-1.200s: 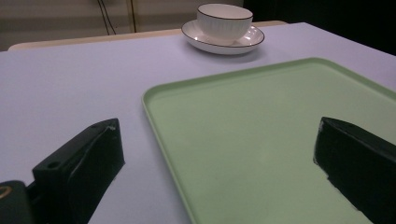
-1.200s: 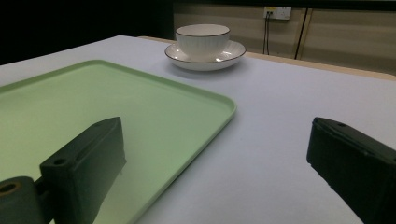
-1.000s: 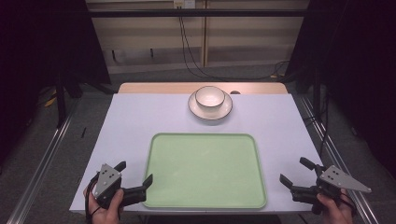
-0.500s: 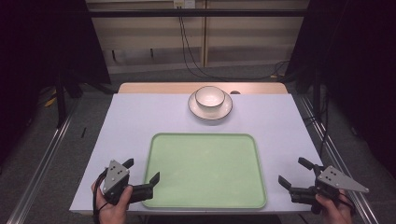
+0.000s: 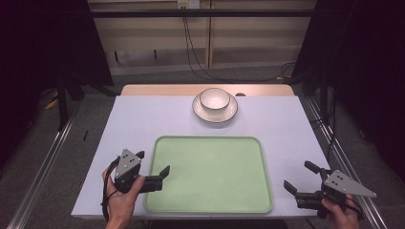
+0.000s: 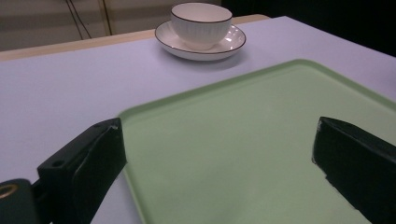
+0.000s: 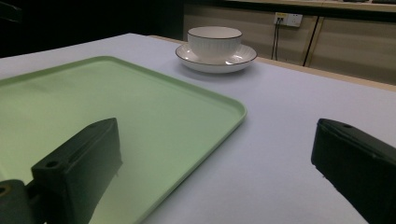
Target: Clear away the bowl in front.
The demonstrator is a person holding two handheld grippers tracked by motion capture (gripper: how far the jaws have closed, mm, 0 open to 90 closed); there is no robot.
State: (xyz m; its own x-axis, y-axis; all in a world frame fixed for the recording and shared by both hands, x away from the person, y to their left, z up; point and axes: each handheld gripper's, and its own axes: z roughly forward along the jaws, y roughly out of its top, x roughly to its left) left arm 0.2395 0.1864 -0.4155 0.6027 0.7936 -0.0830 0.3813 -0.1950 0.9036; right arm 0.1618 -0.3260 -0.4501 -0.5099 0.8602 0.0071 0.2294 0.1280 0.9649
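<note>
Tray (image 5: pixel 210 174), pale green and bare, lies flat at the lower centre of the high view, its near edge close to the front rim of the tabletop (image 5: pixel 143 119). The left tongs (image 5: pixel 160 177) sit at the lower left of that frame, at the tray's left edge, jaws apart and pointing right over the rim; in the left gripper view one jaw hangs over the pale cloth just outside the tray's corner and the other over the green surface, so the rim runs between them (whether either jaw touches it, I cannot tell). A hand (image 5: pixel 119 195) grips the body from below, the forearm entering from the bottom edge, a black cable looping beside the wrist. The right tongs (image 5: pixel 300 177) are at the lower right of the frame, off the tray and near its right edge, also spread wide and aimed left toward it, holding nothing. The right hand (image 5: pixel 336 210) holds them low over the tabletop's front corner.

At the upper centre of the high view, well apart from the tray, a white bowl (image 5: pixel 214 98) stands upright on a white saucer (image 5: pixel 203 112). The tabletop is covered in pale lavender-white, with a wooden strip showing along the far side. Beyond it, grey floor, cables hanging from a wall socket (image 5: pixel 187 4), and dark curtains on both sides.
</note>
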